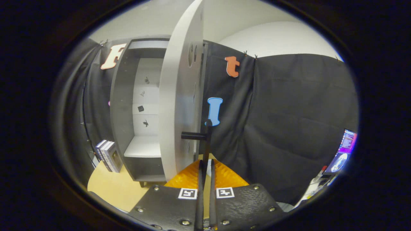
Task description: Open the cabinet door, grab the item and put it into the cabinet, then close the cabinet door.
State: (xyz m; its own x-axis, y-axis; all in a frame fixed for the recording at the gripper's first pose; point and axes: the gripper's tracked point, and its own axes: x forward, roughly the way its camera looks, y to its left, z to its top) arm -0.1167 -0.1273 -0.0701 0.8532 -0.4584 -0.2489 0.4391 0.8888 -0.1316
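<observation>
Item (109, 156): boxed set, upright on the bench (112, 189), just left of the cabinet (123, 106). Cabinet door (178, 106): swung open. Handle (207, 141): vertical bar, right of the door face. Your claw (205, 166): nearly closed on that handle; item lies well left.

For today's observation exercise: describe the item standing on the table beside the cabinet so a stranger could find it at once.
Start at the grey cabinet with its door swung open. Look at the wooden table by its outer side wall. There stands a small stack of boxes, upright like books, light-faced with dark edges, the one loose item there.
</observation>
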